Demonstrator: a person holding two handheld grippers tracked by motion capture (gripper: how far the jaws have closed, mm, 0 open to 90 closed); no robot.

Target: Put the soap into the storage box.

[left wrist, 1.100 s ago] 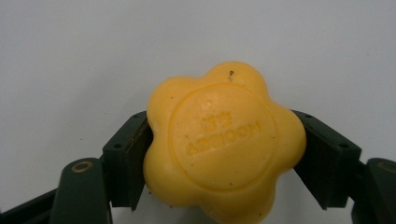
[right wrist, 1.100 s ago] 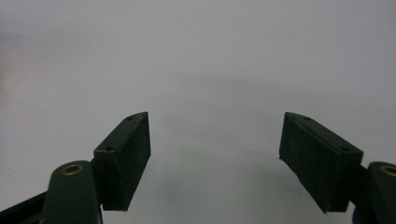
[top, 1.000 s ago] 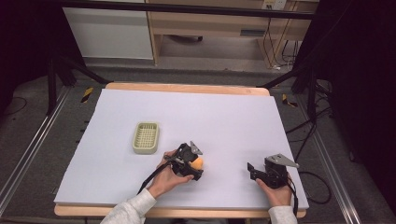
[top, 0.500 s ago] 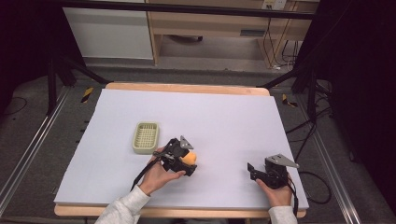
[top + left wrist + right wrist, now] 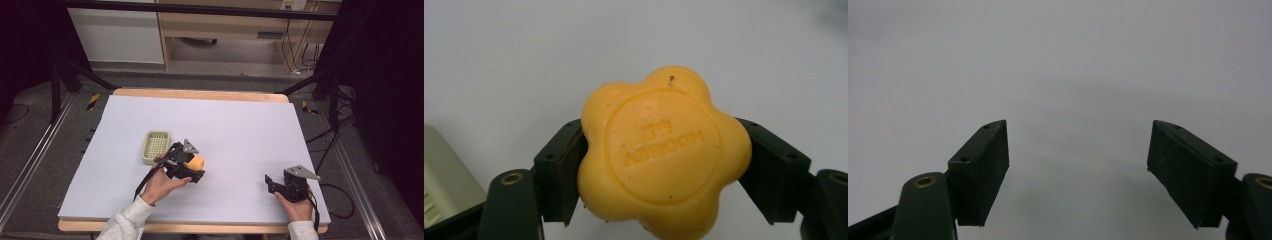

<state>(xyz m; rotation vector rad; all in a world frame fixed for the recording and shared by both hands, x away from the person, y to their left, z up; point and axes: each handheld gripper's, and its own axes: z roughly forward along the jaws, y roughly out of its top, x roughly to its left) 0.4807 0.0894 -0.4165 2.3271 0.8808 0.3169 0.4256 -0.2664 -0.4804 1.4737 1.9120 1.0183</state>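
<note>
We hold the yellow flower-shaped soap bar (image 5: 664, 155) clamped in the left gripper (image 5: 186, 162), the pale green slotted plastic tray (image 5: 155, 146) just beside it unfilled; right gripper (image 5: 1078, 170) gapes idle.

Waxy matt soap (image 5: 663, 155); ribbed plastic tray (image 5: 156, 147).

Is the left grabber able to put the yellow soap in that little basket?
Probably yes: the left gripper holds the soap right beside the basket, with nothing between them.
</note>
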